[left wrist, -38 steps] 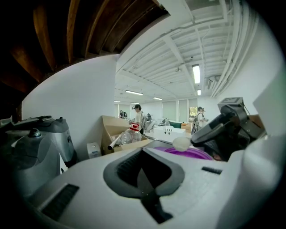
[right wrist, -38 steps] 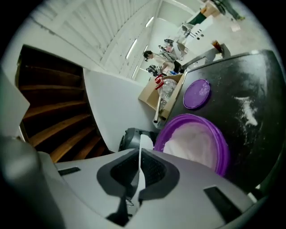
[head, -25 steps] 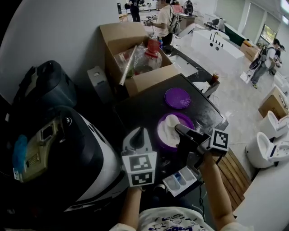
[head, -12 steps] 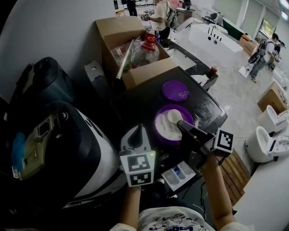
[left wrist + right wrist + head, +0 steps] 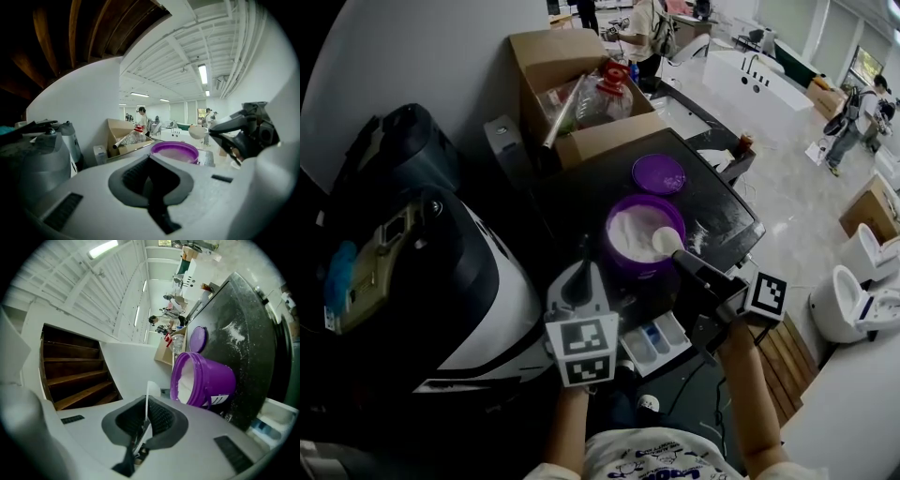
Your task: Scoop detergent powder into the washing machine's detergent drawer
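From the head view we see the washer, its black top filling the middle. A cardboard box stands at its 11 o'clock corner.

The purple tub sits upright on that top, with white powder inside. The right gripper view shows its outer wall and a label (the head view shows only the mouth). The left gripper view catches just the rim.

The left gripper hovers at the tub's 7 o'clock. Its own view shows the jaws pressed together with nothing between them. That view also shows the right gripper from the side, at 3 o'clock.

The right gripper reaches in from the tub's 4 o'clock. Its jaws are closed on the thin white handle of the scoop. Only its own view shows that grip, though it hides the scoop's bowl.

The drawer stands pulled out at the tub's 6 o'clock, between the two grippers. The head view shows its white and blue compartments.

The lid lies flat at the tub's 12 o'clock, apart from it.

The scoop's bowl hangs over the tub's 4 o'clock rim; we cannot tell its load.

Spilled powder dusts the top at the tub's 3 o'clock.
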`<state>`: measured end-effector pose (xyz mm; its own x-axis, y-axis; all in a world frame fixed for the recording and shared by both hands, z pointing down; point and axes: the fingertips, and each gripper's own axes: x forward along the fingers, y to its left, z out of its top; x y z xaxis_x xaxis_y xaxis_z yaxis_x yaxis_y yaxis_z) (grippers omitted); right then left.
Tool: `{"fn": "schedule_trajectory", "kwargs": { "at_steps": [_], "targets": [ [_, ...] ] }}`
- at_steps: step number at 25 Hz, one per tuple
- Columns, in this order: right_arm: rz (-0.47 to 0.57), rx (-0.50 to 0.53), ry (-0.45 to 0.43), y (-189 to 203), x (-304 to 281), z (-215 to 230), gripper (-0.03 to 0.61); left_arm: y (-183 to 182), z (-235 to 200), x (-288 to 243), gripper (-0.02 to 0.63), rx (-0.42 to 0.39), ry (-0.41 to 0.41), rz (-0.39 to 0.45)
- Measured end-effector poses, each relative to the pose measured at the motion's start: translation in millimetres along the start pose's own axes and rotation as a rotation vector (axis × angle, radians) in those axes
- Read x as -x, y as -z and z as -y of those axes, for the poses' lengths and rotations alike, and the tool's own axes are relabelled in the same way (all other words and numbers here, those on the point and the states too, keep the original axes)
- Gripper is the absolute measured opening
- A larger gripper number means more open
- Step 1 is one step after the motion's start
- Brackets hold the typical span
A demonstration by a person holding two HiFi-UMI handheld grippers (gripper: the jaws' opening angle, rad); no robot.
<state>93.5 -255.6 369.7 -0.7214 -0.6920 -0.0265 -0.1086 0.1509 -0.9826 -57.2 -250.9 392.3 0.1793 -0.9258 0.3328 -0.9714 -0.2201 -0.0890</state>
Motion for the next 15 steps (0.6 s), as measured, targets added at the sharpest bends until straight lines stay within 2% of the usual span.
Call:
{"fn": "schedule_trajectory", "kwargs": {
  "at_steps": [15],
  "targets": [
    [-0.037,0.026,0.038,24,81,18,0.02,42,59,63,0.003,-0.007,-0.033,-0.057]
  ]
}}
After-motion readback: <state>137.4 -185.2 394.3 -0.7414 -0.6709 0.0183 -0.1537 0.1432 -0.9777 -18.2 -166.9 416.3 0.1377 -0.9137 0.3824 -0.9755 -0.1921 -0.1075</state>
